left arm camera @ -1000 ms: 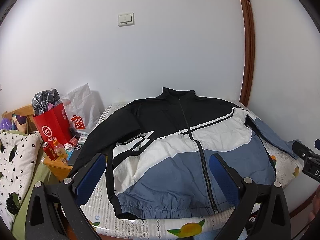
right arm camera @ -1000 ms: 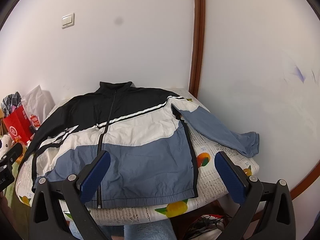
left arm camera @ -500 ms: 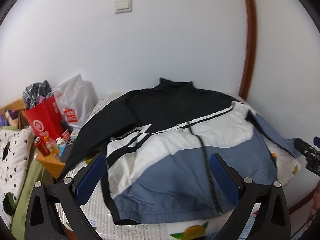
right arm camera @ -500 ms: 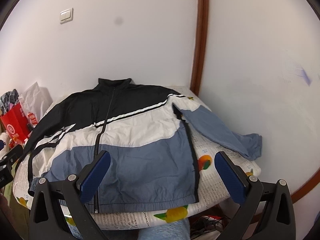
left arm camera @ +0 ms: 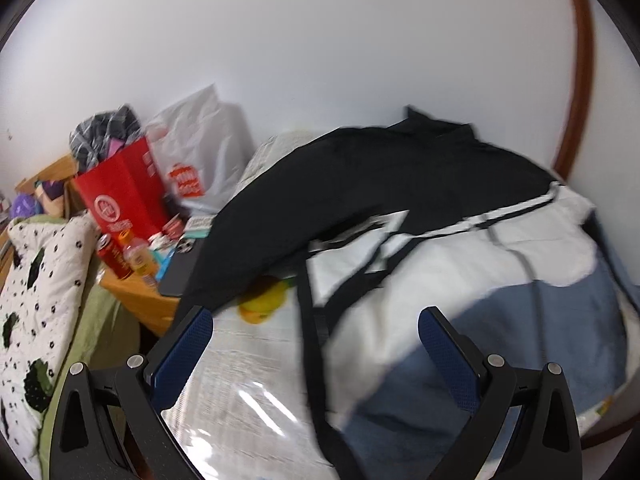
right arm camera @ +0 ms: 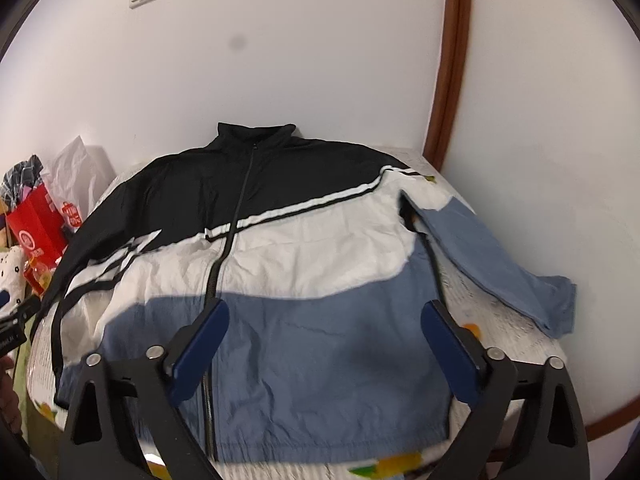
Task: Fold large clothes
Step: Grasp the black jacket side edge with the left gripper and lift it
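Observation:
A zip-up jacket (right arm camera: 304, 248) in black, white and blue lies flat, front up, on a bed with a fruit-print cover (right arm camera: 476, 312). Its blue right sleeve (right arm camera: 492, 256) stretches to the bed's right edge. In the left wrist view, which is blurred, the jacket (left arm camera: 400, 184) fills the right side, and its black sleeve (left arm camera: 248, 240) runs down to the left edge of the cover (left arm camera: 248, 360). My left gripper (left arm camera: 314, 316) hangs open above the jacket's left side seam. My right gripper (right arm camera: 326, 306) hovers over the blue lower front with its jaws closing, touching nothing.
Left of the bed stands a wooden side table (left arm camera: 136, 292) with cans, bottles and a dark phone. A red paper bag (left arm camera: 124, 196) and a white plastic bag (left arm camera: 200, 152) lean on the wall. A dotted quilt (left arm camera: 40, 280) lies further left. White walls with brown trim (right arm camera: 452, 80) close the corner.
Both grippers have come down closer to the jacket. The left view has swung left to the black sleeve and side table. The right gripper's fingers stand a little closer together.

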`<state>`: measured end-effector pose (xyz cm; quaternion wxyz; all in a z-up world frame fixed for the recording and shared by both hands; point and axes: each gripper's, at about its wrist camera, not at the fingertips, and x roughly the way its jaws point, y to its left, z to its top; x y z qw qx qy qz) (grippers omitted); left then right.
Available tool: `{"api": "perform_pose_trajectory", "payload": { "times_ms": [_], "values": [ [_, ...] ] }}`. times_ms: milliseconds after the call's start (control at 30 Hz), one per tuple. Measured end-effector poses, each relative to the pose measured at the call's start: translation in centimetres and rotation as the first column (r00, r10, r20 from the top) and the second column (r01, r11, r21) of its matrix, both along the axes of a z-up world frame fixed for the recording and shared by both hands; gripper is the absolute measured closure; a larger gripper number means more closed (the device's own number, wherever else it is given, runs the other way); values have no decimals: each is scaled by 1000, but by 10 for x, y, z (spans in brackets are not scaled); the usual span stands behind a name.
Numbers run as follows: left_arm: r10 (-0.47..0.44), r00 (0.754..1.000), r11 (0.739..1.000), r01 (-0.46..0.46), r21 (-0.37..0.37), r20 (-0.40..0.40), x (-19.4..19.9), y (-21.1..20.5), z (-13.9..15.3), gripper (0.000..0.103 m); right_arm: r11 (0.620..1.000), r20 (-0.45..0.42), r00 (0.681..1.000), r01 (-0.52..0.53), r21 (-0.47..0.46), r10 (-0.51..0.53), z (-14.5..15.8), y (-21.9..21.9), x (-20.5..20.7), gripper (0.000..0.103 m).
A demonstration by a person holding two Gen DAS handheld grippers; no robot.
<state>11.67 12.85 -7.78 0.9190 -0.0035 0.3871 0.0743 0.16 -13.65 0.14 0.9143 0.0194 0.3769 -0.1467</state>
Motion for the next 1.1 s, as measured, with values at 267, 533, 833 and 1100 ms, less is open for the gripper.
{"api": "perform_pose_trajectory", "payload": {
  "times_ms": [267,533,833,1100],
  "values": [
    [70,993,997,-71,-9,-97,43,64,-55,0,995,16,998,-60,77,59,-21,8,41,22],
    [74,988,997,-70,30,-135,75,101,-92,7,997,-61,997,49,54,-45,-47,5,72,22],
    [63,995,997,-65,-29,-83,88,111,-93,83,999,-84,996,44,5,-43,-53,19,84,22],
    [109,994,992,-110,-67,-18,95,109,-50,96,999,-22,999,25,-32,-26,-25,4,78,22]
  ]
}}
